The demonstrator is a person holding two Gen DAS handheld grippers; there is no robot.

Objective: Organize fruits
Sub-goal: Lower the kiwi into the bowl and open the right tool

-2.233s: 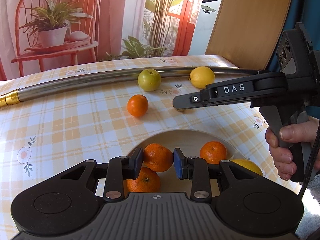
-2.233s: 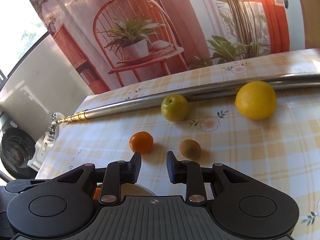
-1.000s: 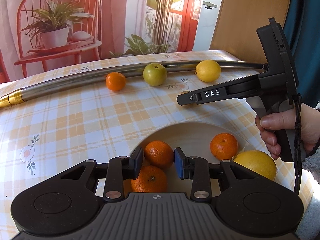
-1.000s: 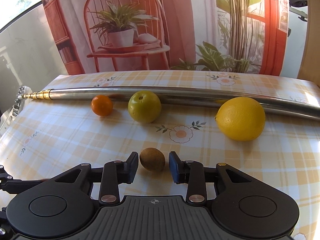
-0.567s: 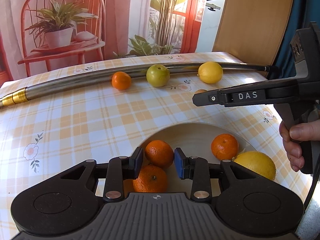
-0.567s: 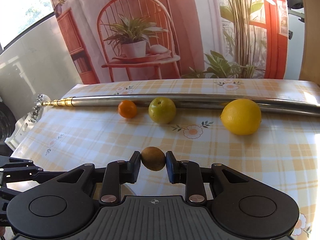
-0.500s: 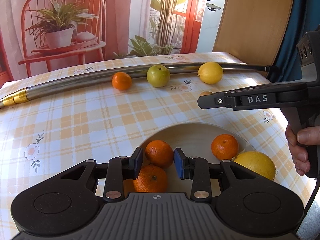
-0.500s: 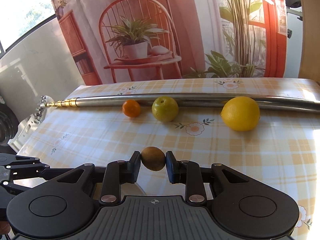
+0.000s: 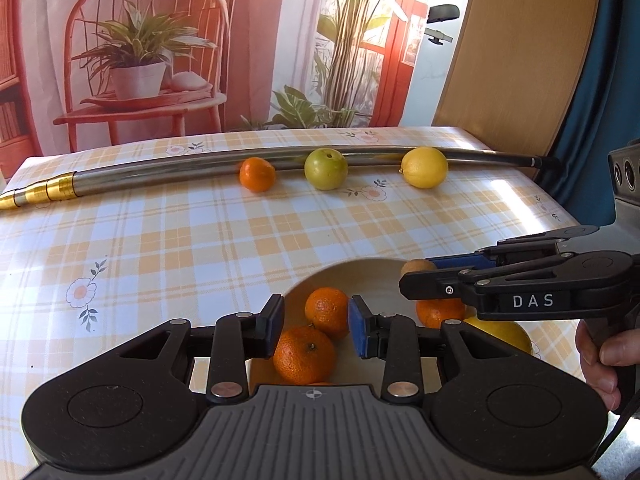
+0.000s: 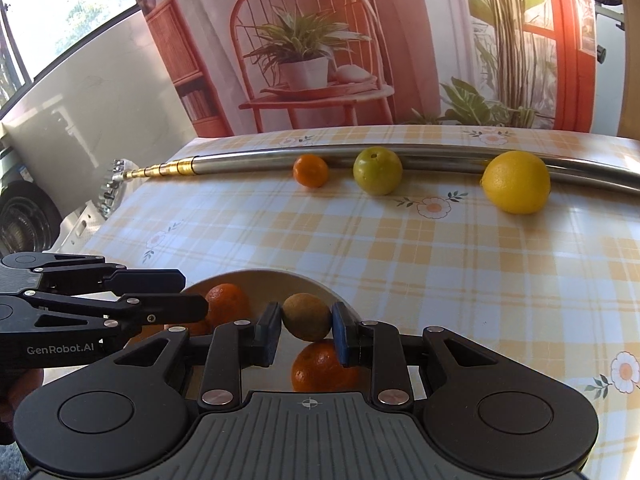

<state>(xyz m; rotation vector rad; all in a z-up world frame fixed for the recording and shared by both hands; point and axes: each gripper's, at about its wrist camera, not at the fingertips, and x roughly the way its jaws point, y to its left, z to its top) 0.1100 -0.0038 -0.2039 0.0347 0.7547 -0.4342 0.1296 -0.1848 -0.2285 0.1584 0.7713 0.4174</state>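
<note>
My right gripper (image 10: 306,329) is shut on a brown kiwi (image 10: 306,317) and holds it above the pale wooden bowl (image 10: 280,276), over an orange (image 10: 320,368). In the left wrist view the kiwi (image 9: 418,268) shows at the tip of the right gripper (image 9: 416,280), over the bowl's (image 9: 320,276) far right rim. My left gripper (image 9: 316,328) hangs open above the bowl; the oranges (image 9: 326,312) seen between its fingers lie below in the bowl. A yellow citrus (image 9: 504,334) rests at the bowl's right side. The left gripper (image 10: 195,294) reaches in from the left in the right wrist view.
A small orange (image 9: 257,174), a green apple (image 9: 326,169) and a lemon (image 9: 425,167) lie along a long metal pole (image 9: 160,174) at the back of the checked tablecloth (image 9: 200,240). A hand (image 9: 600,360) grips the right gripper's handle.
The right gripper shut on the kiwi, lifted it off the cloth and carried it back over the bowl. The small orange rolled back against the pole. The left gripper stayed open over the bowl.
</note>
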